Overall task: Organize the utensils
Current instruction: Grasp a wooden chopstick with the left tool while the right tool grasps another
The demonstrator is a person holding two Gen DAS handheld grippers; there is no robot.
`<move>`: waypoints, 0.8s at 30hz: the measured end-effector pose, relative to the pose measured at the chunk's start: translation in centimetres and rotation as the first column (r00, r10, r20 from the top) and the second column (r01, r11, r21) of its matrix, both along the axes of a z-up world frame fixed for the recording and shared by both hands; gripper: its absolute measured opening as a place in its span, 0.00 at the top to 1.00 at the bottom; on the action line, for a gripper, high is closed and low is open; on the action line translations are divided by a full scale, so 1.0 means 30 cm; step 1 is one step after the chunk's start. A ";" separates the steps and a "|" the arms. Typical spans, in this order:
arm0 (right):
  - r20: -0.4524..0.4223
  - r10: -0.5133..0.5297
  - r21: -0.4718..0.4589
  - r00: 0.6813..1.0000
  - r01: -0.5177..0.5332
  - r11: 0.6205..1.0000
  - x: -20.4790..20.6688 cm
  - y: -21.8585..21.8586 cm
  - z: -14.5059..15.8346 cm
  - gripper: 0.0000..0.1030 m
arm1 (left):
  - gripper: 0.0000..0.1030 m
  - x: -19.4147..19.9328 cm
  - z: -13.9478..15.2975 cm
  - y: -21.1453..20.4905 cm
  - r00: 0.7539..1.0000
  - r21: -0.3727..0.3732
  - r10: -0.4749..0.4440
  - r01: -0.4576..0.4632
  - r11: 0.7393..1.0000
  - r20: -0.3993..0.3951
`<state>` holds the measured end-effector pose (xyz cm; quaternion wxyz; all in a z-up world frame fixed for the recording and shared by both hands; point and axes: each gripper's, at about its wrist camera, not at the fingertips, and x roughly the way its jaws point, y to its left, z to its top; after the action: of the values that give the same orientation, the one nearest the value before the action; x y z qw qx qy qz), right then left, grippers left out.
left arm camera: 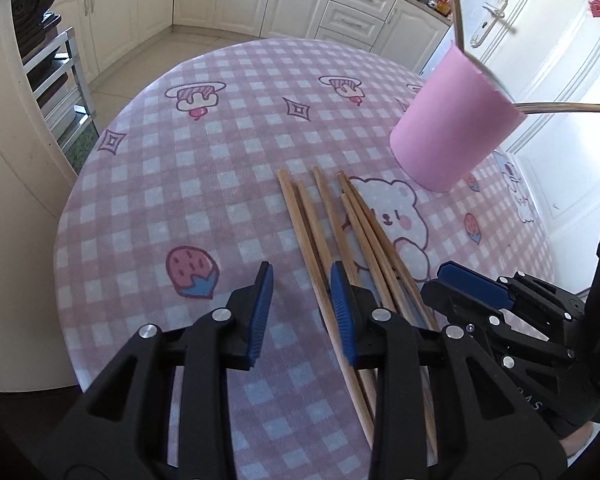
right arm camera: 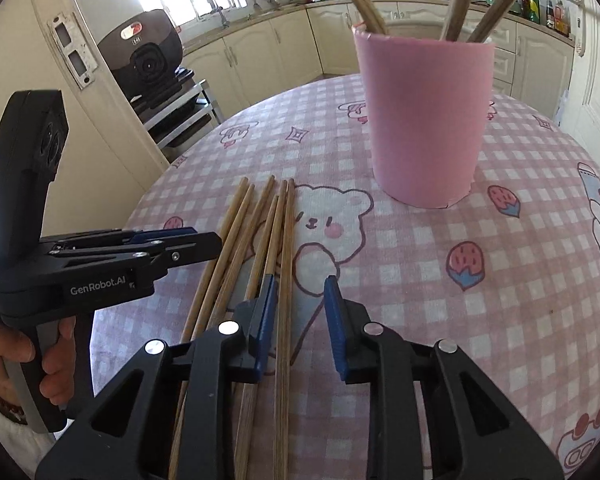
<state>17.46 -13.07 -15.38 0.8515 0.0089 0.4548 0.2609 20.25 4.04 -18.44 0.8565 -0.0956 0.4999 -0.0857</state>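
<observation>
The left gripper (left arm camera: 302, 304) hangs low over the near part of the chopsticks (left arm camera: 332, 236), its jaws narrowed but with a gap; the counter (left arm camera: 148, 200) shows between the pads and nothing is clamped. Its right pad sits over the leftmost sticks, so it seems lined up to pinch one from the edge of the pile. The right gripper (right arm camera: 300, 312) is also narrowed and empty, with one stick running up between its pads, apparently untouched; it likely straddles that stick to close on it next.

The chopsticks lie loose on the counter in a flat bundle, roughly parallel, some crossing. Their long axis runs away from both grippers, far tips toward the cup (right arm camera: 424, 120) and fanning slightly there. That lie lets each gripper close across a stick's width.

The cup stands upright just beyond the tips and to their right, already holding several sticks that lean against its rim. It is probably the place for the rest.
</observation>
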 end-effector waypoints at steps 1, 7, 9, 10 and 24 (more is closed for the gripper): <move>-0.004 0.005 -0.007 1.000 -0.005 1.000 0.003 0.000 -0.004 0.80 | 0.72 0.005 0.001 0.000 1.000 0.003 0.001 -0.001 1.000 0.002; -0.016 0.036 -0.045 0.999 -0.037 0.998 0.033 0.023 -0.006 0.81 | 0.76 0.023 -0.003 -0.004 1.000 0.035 -0.006 0.006 0.999 0.003; -0.019 0.045 -0.072 0.999 -0.046 0.996 0.042 0.039 0.000 0.81 | 0.77 0.031 -0.002 -0.007 1.000 0.042 -0.006 0.006 0.999 0.002; -0.022 0.051 -0.087 0.998 -0.053 0.995 0.044 0.051 0.003 0.81 | 0.77 0.034 -0.003 -0.006 1.000 0.038 -0.005 0.005 0.999 0.000; -0.015 0.047 -0.155 0.999 -0.049 0.987 0.115 0.104 -0.014 0.83 | 0.79 0.084 -0.009 -0.020 1.000 0.072 -0.016 0.015 0.997 0.008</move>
<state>20.92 -9.96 -15.78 0.8405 -0.0668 0.4787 0.2449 22.76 3.45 -18.71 0.8607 -0.0603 0.4999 -0.0747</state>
